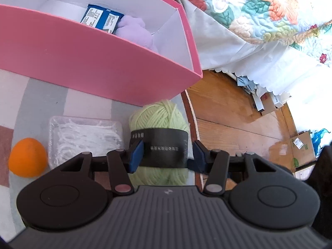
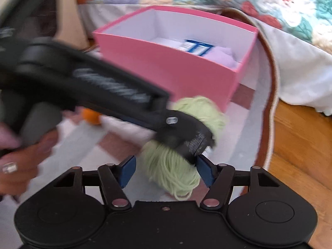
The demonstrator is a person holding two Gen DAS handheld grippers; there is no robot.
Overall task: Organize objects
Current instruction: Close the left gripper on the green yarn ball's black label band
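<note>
Left wrist view: left tongs (image 1: pixel 166 155) partly apart around the green yarn (image 1: pixel 159 114); right tongs (image 2: pixel 166 171) likewise, grip unclear.

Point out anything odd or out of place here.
Both grippers crowd one green yarn skein: the left gripper straddles its black label, the right gripper its end. It lies at the rug's edge.

Fuzzy pale-green yarn skein (image 1: pixel 159 114) with matt dark paper band (image 1: pixel 164 147) — smooth matt pink cardboard box (image 1: pixel 87 62); glossy wooden floor (image 1: pixel 232 120) at right.
</note>
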